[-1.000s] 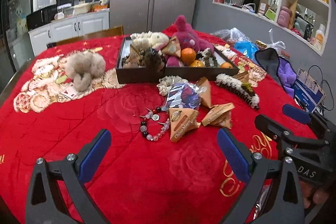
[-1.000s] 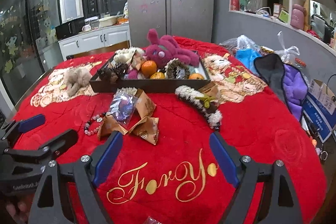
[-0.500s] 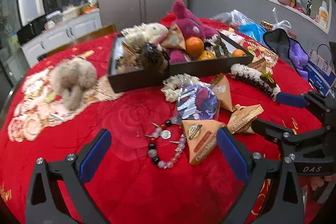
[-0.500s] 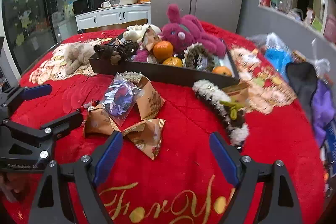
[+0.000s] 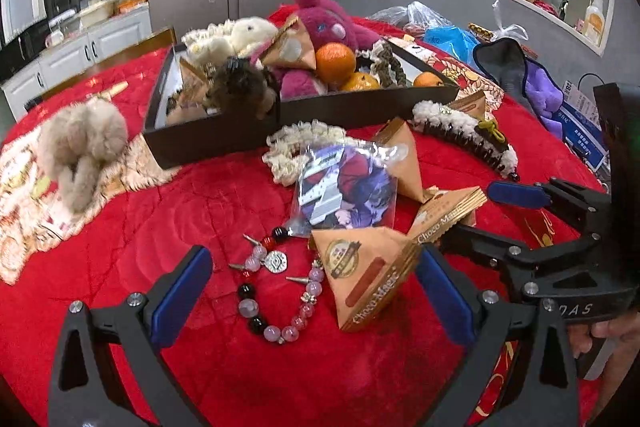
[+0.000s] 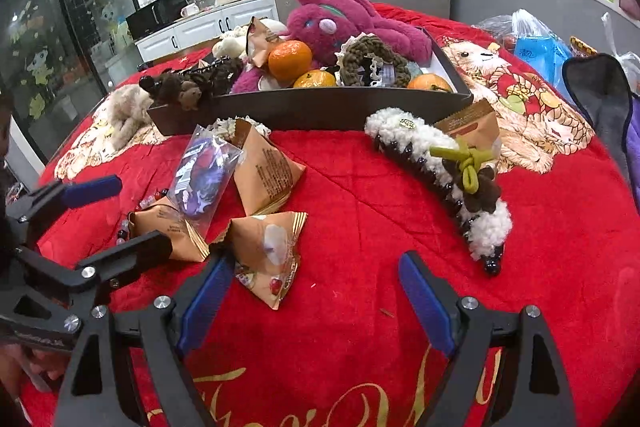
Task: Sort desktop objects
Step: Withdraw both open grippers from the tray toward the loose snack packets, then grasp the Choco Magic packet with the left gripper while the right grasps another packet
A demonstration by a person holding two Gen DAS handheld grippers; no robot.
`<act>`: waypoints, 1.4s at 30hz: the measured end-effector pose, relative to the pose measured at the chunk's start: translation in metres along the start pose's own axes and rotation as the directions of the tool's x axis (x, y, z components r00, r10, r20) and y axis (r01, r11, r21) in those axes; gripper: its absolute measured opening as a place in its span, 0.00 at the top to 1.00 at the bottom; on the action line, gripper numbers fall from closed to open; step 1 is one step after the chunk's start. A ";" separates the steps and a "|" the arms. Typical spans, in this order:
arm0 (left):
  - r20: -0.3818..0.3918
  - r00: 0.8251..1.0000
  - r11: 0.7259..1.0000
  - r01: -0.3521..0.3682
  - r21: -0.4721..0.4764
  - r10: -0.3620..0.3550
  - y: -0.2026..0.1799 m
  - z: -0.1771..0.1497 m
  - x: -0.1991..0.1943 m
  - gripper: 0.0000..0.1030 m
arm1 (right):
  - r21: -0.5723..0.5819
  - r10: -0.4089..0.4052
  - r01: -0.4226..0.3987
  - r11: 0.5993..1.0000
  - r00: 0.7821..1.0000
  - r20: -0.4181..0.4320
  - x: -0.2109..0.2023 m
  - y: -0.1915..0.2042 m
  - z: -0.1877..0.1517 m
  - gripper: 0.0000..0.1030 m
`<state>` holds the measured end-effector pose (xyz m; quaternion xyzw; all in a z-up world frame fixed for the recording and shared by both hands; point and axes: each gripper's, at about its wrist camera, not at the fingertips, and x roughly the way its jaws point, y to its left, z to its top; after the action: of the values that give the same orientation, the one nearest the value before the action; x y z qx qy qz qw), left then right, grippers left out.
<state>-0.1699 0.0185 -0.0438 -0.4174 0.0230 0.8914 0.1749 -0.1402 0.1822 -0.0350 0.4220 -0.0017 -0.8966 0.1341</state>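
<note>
My left gripper (image 5: pixel 312 293) is open just above the red cloth. A bead bracelet (image 5: pixel 276 291) and a brown triangular Choco Magic packet (image 5: pixel 368 279) lie between its fingers, untouched. My right gripper (image 6: pixel 318 301) is also open, and another brown triangular packet (image 6: pixel 272 251) lies just ahead of its left finger. A clear bag with a printed card (image 5: pixel 348 187) leans on the packets. A fluffy white and brown hair clip (image 6: pixel 440 171) lies to the right. The black tray (image 5: pixel 216 139) behind holds plush toys, oranges and scrunchies. Each gripper shows in the other's view, close beside it.
A beige plush (image 5: pixel 80 147) lies left of the tray and a lace scrunchie (image 5: pixel 296 147) in front of it. Plastic bags (image 6: pixel 536 47) and a dark pouch (image 6: pixel 600 95) sit at the table's right side. A fridge, cabinets and wall shelves stand behind.
Both grippers have moved forward and down toward the loose items in front of the tray. The bracelet and packets now lie close to their fingertips. Both jaws stay equally wide.
</note>
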 end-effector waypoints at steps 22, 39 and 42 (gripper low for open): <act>-0.031 0.997 0.993 -0.070 0.093 0.073 -0.017 -0.008 0.007 0.42 | -0.062 0.025 -0.025 0.998 1.000 -0.002 0.004 0.015 0.002 0.56; 0.029 0.996 0.995 -0.089 0.038 0.088 -0.011 -0.014 -0.014 0.71 | -0.127 0.111 -0.100 0.987 0.991 0.080 -0.016 0.033 -0.004 0.71; 0.039 0.995 0.994 -0.097 0.052 0.095 -0.015 -0.018 -0.018 0.71 | -0.114 0.128 -0.118 0.986 0.988 0.083 -0.018 0.030 -0.004 0.71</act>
<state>-0.1411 0.0235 -0.0399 -0.3948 0.0638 0.9052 0.1435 -0.1189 0.1579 -0.0205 0.3724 0.0151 -0.9034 0.2120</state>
